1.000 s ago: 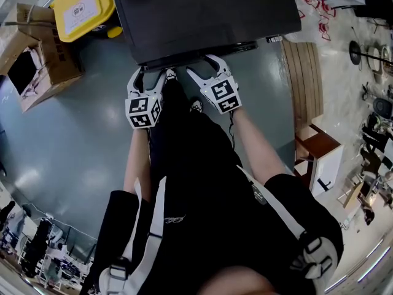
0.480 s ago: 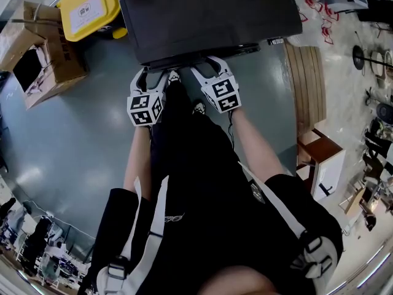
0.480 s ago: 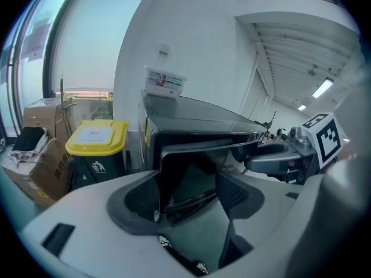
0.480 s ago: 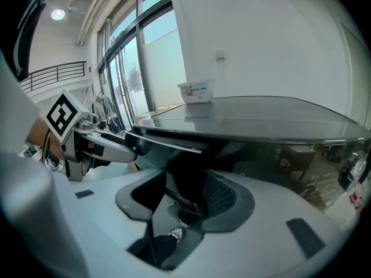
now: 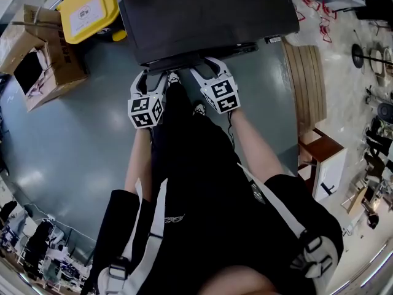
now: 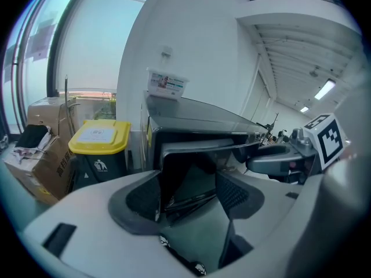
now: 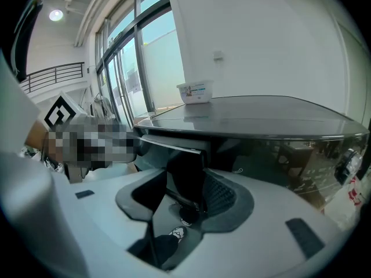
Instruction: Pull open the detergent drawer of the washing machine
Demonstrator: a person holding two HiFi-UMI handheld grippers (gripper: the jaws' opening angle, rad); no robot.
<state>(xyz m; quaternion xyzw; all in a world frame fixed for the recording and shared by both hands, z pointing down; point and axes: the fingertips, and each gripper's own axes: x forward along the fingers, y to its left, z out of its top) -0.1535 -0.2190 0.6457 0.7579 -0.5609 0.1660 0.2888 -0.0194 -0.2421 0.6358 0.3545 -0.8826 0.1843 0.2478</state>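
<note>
So, right gripper [image 7: 184, 200] just closed on the detergent drawer [image 7: 186, 168]
Jaws half-shut, pinching its front (left gripper [image 6: 188, 197] gapes wide around it), so it looks ready to pull.

No word or number can be read anywhere. The dark waste bin [image 6: 95, 169] carries a white pictogram of a figure dropping litter, and its yellow lid [image 6: 99, 146] has a white label [image 6: 95, 134] with print too small to make out. The white tub [image 6: 167, 84] on the washing machine [image 5: 202, 14] has a teal-edged label, illegible. The cardboard box [image 6: 49, 167] shows dark printed characters, unreadable. The left marker cube [image 5: 145, 112] and the right marker cube [image 5: 222, 97] bear black-and-white coded squares, no letters
</note>
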